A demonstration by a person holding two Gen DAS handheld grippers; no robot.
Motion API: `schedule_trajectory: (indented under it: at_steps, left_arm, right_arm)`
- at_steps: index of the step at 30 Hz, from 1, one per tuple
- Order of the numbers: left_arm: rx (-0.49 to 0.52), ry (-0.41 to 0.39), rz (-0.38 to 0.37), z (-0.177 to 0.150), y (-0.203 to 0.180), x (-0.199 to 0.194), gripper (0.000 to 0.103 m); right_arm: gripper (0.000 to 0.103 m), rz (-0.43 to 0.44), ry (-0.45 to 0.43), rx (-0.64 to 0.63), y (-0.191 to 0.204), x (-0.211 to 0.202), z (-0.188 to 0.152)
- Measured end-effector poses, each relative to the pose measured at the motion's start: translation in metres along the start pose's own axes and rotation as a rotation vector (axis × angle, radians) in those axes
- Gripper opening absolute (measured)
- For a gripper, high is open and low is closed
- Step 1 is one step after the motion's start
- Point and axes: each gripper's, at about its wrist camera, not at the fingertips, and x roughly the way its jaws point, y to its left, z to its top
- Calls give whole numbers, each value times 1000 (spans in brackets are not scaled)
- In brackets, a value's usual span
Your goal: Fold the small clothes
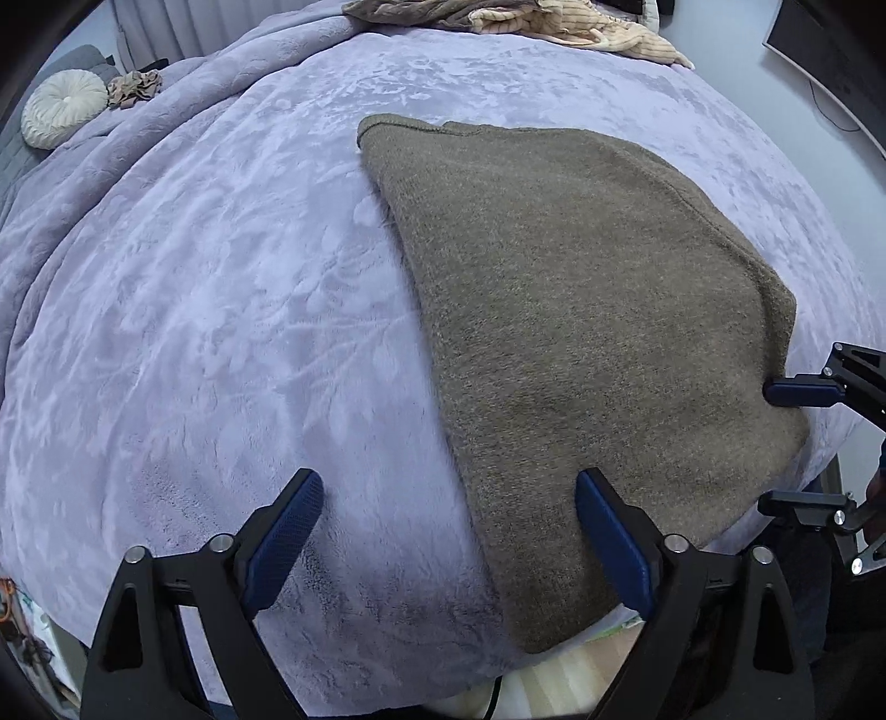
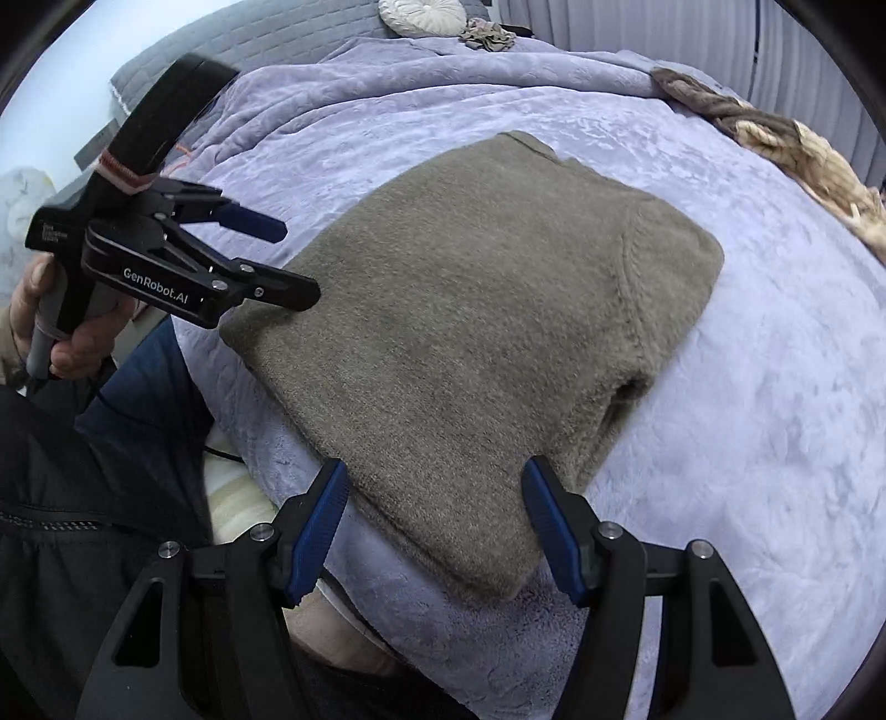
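An olive-brown knit sweater (image 1: 581, 332) lies folded flat on the lavender blanket (image 1: 221, 332) at the bed's near edge; it also shows in the right wrist view (image 2: 470, 332). My left gripper (image 1: 448, 531) is open and empty, its jaws spread over the sweater's left edge; it also shows in the right wrist view (image 2: 296, 260) at the sweater's left corner. My right gripper (image 2: 437, 531) is open and empty over the sweater's near edge, and its fingers also show in the left wrist view (image 1: 803, 393) at the sweater's right side.
A pile of brown and cream striped clothes (image 1: 526, 22) lies at the far side of the bed, also in the right wrist view (image 2: 786, 149). A round cream cushion (image 1: 63, 108) and a small crumpled cloth (image 1: 135, 87) sit at the far left. A dark monitor (image 1: 830, 61) stands right.
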Motion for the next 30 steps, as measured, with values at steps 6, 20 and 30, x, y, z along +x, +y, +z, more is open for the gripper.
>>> schedule_trajectory:
  at_steps: [6,20,30]
  left_arm:
    - [-32,-56,-17,11,2,-23,102]
    - [-39,14,75,70,-4,28,103]
    - [-42,9,75,68,-2,42,103]
  right_arm:
    - [69,-10,-4,21,2,-2,-1]
    - [71,-153,65,-31,-19,25,73]
    - [78,-132,78,14,-29,42,63]
